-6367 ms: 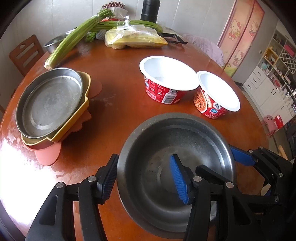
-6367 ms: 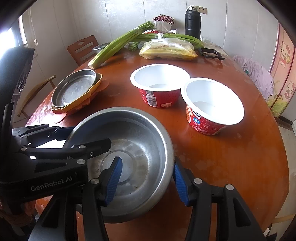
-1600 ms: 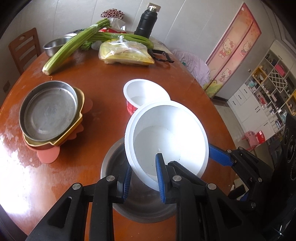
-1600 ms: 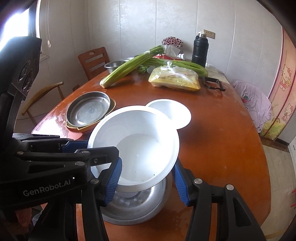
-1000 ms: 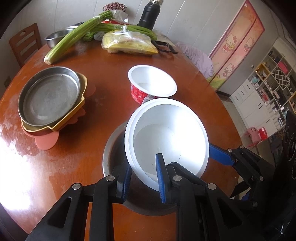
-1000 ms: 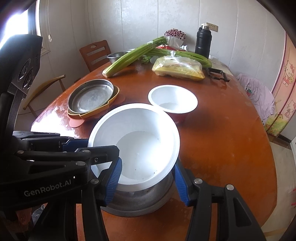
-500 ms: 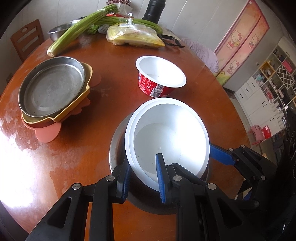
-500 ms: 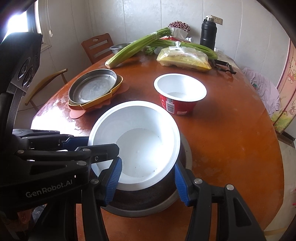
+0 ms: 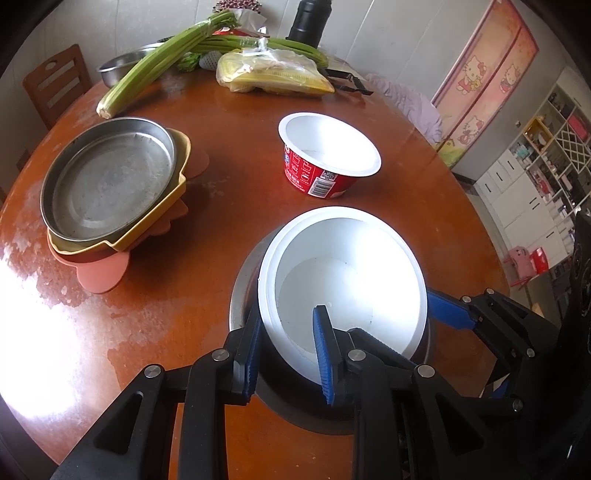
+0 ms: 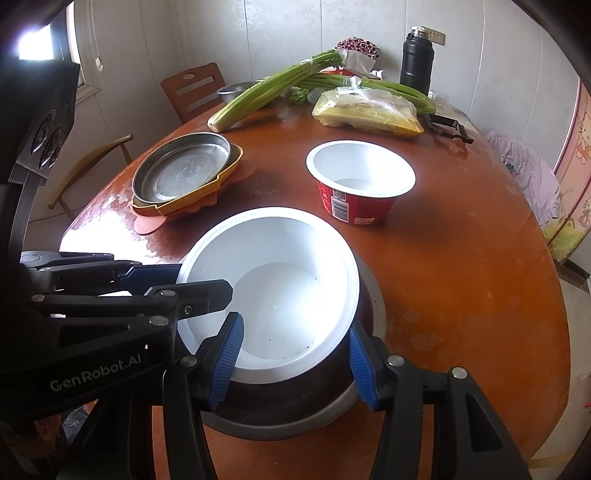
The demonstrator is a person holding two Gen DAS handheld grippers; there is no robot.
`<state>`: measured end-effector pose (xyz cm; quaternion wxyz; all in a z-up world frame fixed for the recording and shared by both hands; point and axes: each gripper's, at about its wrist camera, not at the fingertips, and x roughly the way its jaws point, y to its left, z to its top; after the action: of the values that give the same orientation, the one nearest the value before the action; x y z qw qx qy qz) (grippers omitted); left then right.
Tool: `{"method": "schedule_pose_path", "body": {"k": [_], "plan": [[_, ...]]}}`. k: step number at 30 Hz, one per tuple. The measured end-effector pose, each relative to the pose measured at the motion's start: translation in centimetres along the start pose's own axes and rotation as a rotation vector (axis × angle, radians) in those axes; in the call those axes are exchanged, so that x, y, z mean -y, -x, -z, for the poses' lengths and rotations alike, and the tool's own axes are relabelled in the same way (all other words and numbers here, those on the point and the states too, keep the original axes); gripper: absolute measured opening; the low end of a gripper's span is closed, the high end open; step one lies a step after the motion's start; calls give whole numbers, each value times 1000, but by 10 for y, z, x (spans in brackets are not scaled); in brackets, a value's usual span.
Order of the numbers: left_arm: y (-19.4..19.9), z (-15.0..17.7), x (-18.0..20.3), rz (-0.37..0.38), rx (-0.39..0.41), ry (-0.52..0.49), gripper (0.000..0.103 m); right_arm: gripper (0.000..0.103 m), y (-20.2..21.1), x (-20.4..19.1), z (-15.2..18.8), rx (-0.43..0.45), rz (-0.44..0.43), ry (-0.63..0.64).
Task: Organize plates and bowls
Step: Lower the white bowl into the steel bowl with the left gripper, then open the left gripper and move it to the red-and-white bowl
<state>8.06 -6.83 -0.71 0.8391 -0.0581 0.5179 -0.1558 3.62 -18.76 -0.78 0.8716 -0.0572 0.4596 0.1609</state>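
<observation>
A white paper bowl (image 9: 347, 273) sits inside the steel bowl (image 9: 240, 302) at the table's near edge; it also shows in the right wrist view (image 10: 273, 284), above the steel bowl (image 10: 373, 325). My left gripper (image 9: 288, 354) is shut on the white bowl's near rim, one finger inside, one outside. My right gripper (image 10: 295, 362) spans the white bowl's near right rim, one finger inside, one outside; how tightly it grips is unclear. A second red-and-white paper bowl (image 9: 328, 155) stands alone behind. A stack of a steel plate (image 9: 107, 181) on yellow and pink dishes lies at the left.
Celery stalks (image 9: 162, 66), a bag of corn (image 9: 273, 74), a black flask (image 9: 308, 18) and a small steel basin (image 9: 122, 66) lie at the table's far side. A wooden chair (image 10: 192, 88) stands beyond the table. The table's edge (image 10: 554, 295) curves at the right.
Both grippers have lowered the white paper bowl down into the steel bowl. The second paper bowl and the plate stack have not moved.
</observation>
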Motion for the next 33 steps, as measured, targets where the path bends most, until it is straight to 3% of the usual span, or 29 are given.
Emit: {"method": "schedule_pose_path", "body": {"k": [5, 15, 33], "plan": [[3, -1, -1, -2, 9, -1, 28, 55, 4, -1, -2, 11, 12, 6], [17, -6, 5, -12, 55, -13, 43, 55, 13, 6, -2, 29, 26, 0], [30, -24, 13, -65, 112, -41, 44, 55, 28, 25, -18, 71, 33, -34]]}}
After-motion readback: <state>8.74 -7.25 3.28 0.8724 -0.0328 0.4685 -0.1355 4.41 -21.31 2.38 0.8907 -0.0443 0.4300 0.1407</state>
